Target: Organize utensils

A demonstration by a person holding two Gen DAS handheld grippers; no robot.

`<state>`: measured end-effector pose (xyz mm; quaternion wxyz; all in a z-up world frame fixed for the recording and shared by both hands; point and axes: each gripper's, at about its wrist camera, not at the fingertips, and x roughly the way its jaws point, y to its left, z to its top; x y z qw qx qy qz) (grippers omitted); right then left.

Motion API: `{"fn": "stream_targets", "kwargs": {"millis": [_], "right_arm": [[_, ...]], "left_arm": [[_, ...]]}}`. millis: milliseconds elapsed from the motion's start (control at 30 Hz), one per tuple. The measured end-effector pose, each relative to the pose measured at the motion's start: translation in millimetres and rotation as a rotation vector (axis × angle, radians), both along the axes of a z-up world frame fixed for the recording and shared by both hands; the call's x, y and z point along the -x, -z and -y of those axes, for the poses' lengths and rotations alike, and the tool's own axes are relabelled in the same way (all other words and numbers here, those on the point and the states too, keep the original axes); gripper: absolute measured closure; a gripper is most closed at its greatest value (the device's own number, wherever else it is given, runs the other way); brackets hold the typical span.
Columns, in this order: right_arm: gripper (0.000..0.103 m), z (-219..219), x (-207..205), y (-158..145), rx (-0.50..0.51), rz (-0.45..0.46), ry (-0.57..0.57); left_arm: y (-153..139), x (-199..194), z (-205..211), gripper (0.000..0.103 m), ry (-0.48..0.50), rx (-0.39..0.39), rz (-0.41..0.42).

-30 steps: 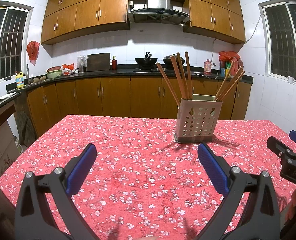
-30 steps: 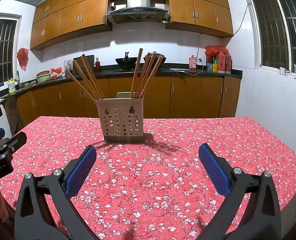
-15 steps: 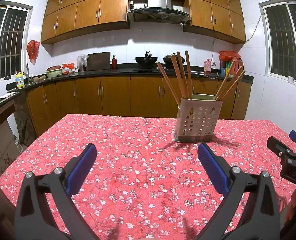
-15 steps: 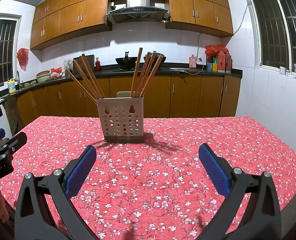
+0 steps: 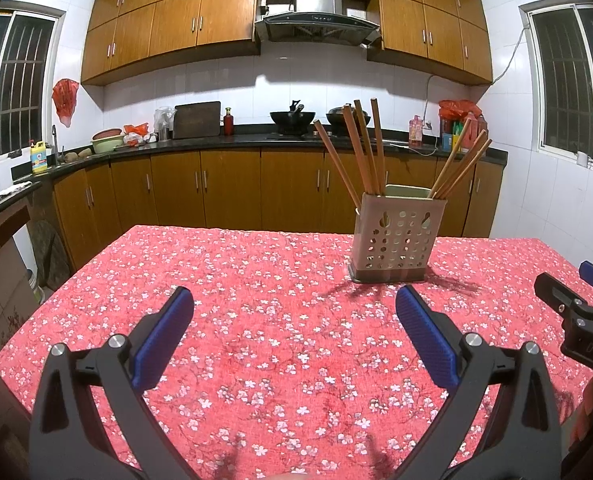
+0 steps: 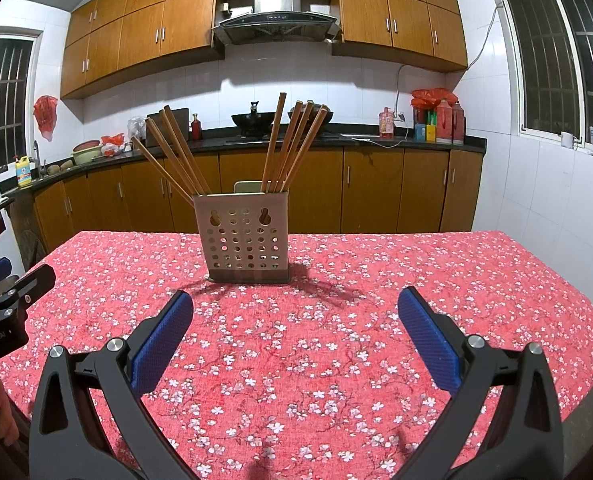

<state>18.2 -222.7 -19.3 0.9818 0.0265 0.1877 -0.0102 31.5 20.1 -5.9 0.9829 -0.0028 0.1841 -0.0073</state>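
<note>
A beige perforated utensil holder (image 5: pixel 397 240) stands upright on the table with the red floral cloth (image 5: pixel 256 320). Several wooden chopsticks (image 5: pixel 360 148) stick out of it in two bunches. It also shows in the right wrist view (image 6: pixel 243 238), with its chopsticks (image 6: pixel 292 148). My left gripper (image 5: pixel 294 304) is open and empty, low over the cloth, with the holder ahead and to its right. My right gripper (image 6: pixel 295 306) is open and empty, with the holder ahead and a little left. Each gripper shows at the edge of the other's view.
Kitchen counters with wooden cabinets (image 5: pixel 232 184) run behind the table, with a wok (image 5: pixel 292 116) and bottles on them. Tiled walls and windows stand at both sides. The table's far edge (image 6: pixel 376 234) lies just behind the holder.
</note>
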Motion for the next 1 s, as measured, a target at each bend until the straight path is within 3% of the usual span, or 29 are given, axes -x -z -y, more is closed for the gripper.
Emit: {"fn": "stream_targets", "kwargs": {"millis": [1000], "right_arm": [[0.002, 1.8, -1.2, 5.7, -0.004, -0.012, -0.009]], "left_arm": [[8.0, 0.4, 0.3, 0.004, -0.011, -0.001, -0.005]]}}
